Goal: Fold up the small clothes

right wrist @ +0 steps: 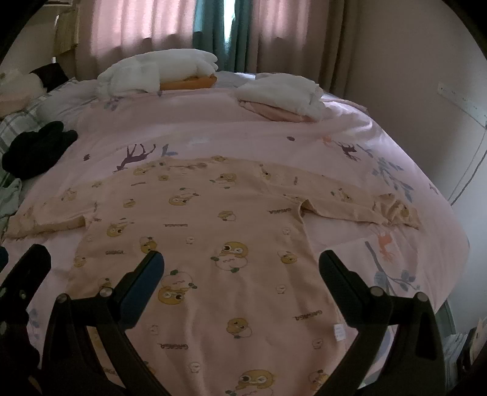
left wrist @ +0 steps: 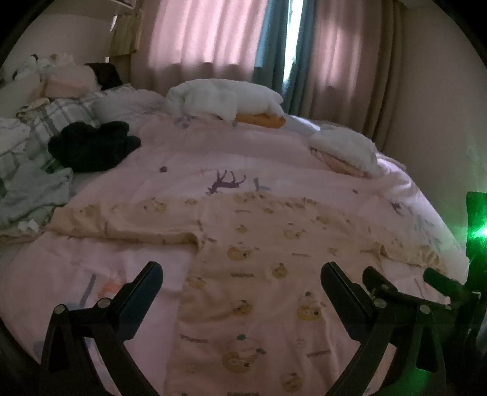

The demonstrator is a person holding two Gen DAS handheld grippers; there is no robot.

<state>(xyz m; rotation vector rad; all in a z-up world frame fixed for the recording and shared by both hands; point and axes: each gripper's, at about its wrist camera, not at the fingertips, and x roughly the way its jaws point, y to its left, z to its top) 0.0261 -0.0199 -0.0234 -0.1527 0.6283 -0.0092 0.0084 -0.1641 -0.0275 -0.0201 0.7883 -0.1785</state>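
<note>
Pink duvet with deer print [right wrist: 243, 128] covers the bed before drawn pink curtains [right wrist: 137, 27]. Peach long-sleeved top printed with cartoon ducks [right wrist: 213, 231] lies flat, sleeves spread, lettering "GAGAGA" readable upside down. Folded white-and-orange stack [right wrist: 170, 74] and white-and-pink stack [right wrist: 283, 97] sit at the far edge. Left gripper [left wrist: 242, 274] and right gripper [right wrist: 242, 262] hover above the top, jaws spread, empty.

Shirt [right wrist: 231, 243] hem (nearest edge) cut off at both frames' bottom.
</note>
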